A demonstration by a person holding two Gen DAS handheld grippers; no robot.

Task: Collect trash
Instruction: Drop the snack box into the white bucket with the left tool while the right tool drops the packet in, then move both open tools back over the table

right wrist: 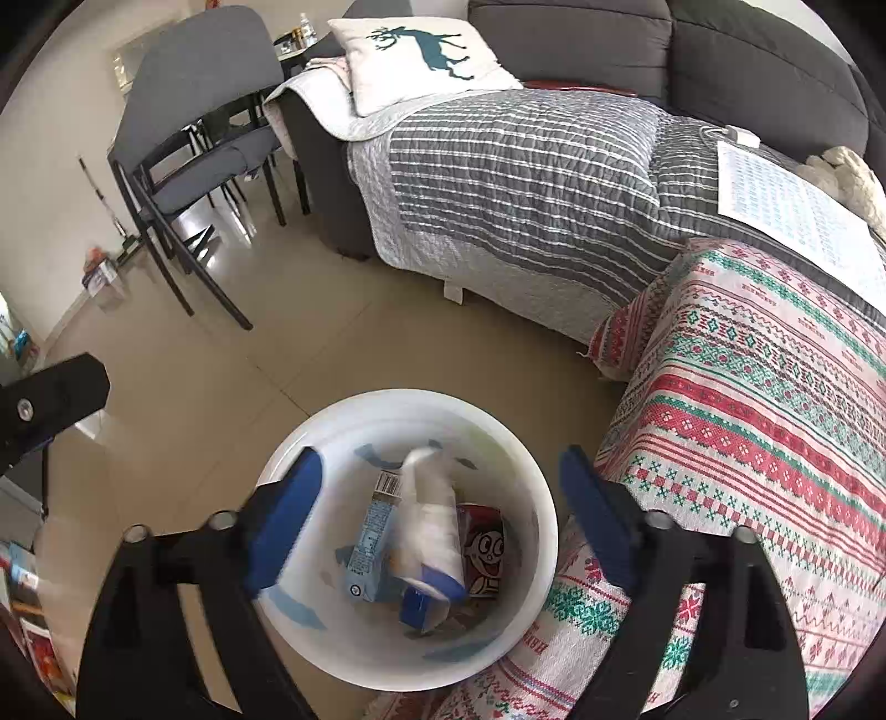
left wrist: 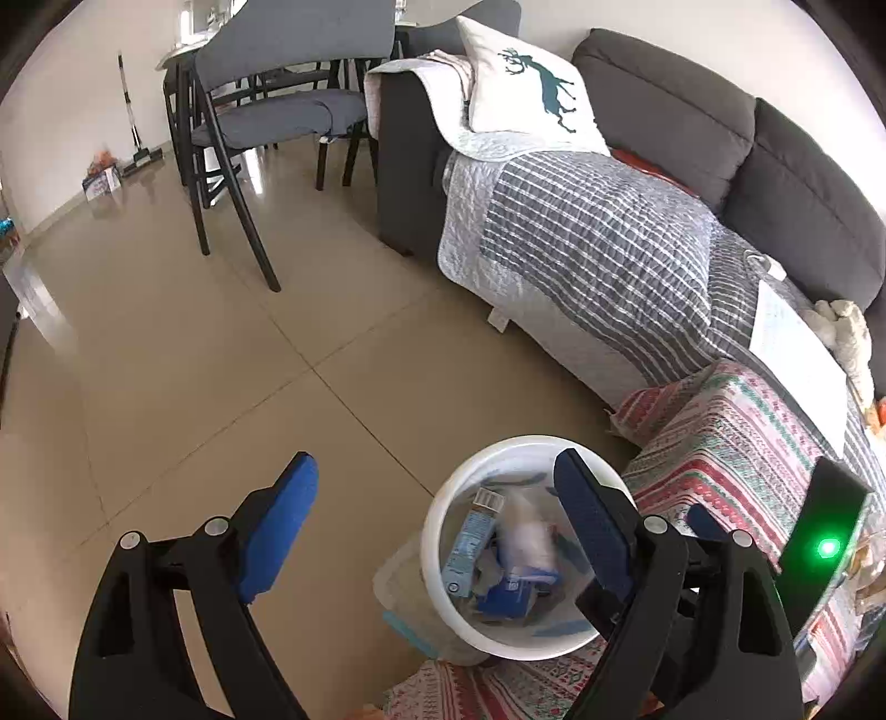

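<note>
A white trash bin [right wrist: 515, 443] stands on the tiled floor beside a cloth-covered table; it also shows in the left wrist view [left wrist: 437, 531]. Inside lie a light blue carton [right wrist: 372, 540], a blurred white plastic bottle with a blue label [right wrist: 432, 526] and a red cartoon-face packet [right wrist: 487, 548]. My right gripper [right wrist: 437, 518] is open and empty directly above the bin. My left gripper [left wrist: 437, 520] is open and empty, above the floor at the bin's left side. The right gripper's body [left wrist: 825, 548] with a green light shows at the left view's right edge.
A low table under a red, green and white patterned cloth [right wrist: 747, 421] stands right of the bin. Behind it is a dark grey sofa [right wrist: 609, 50] with a striped quilt, a deer pillow [right wrist: 421, 55] and a paper sheet. Grey chairs [left wrist: 277, 94] stand far left.
</note>
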